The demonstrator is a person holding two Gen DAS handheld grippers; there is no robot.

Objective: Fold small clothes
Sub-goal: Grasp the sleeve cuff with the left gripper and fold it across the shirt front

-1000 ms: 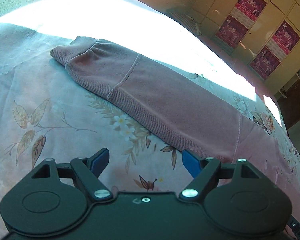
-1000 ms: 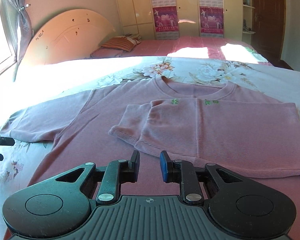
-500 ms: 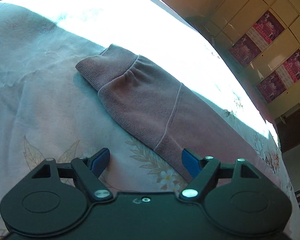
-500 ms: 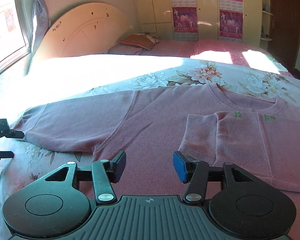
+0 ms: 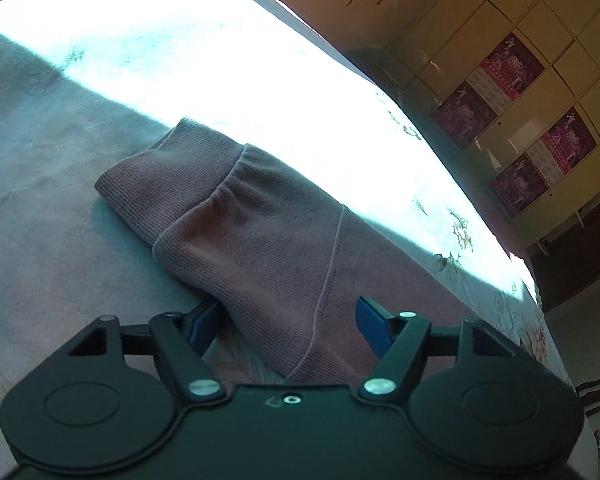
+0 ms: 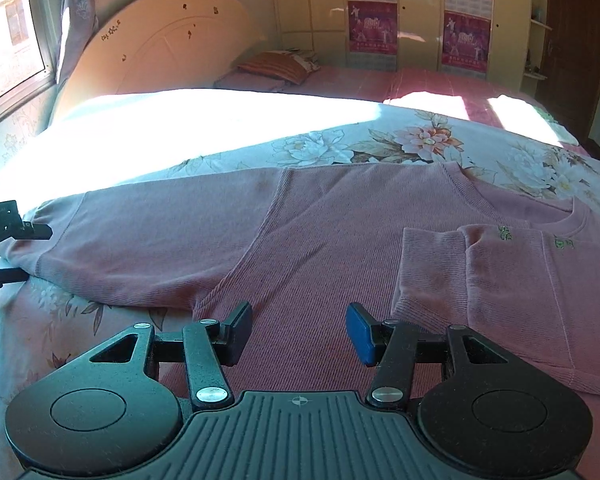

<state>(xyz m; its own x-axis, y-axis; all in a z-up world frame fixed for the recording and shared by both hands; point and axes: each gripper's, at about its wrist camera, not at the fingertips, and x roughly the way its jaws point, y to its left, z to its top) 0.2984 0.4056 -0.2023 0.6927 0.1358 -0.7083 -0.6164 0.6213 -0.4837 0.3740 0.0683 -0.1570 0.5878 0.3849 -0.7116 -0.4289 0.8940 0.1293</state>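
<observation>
a striped pillow (image 6: pixel 278 66) lies upper centre. the pink shirt (image 6: pixel 320 248) is spread mid-frame on the floral bed (image 6: pixel 380 144), one sleeve folded in. left gripper (image 5: pixel 288 320) jaws gape astride the other sleeve (image 5: pixel 260 240), seemingly not pinching; right gripper (image 6: pixel 298 330) jaws gape.

A bed (image 6: pixel 80 344) in a pale floral sheet (image 5: pixel 52 272) carries a pink long-sleeved top (image 6: pixel 324 256) lying flat — one sleeve (image 5: pixel 260 236) stretched out sideways, the other sleeve (image 6: pixel 500 292) folded across the chest — with sunlight over the far side.
</observation>
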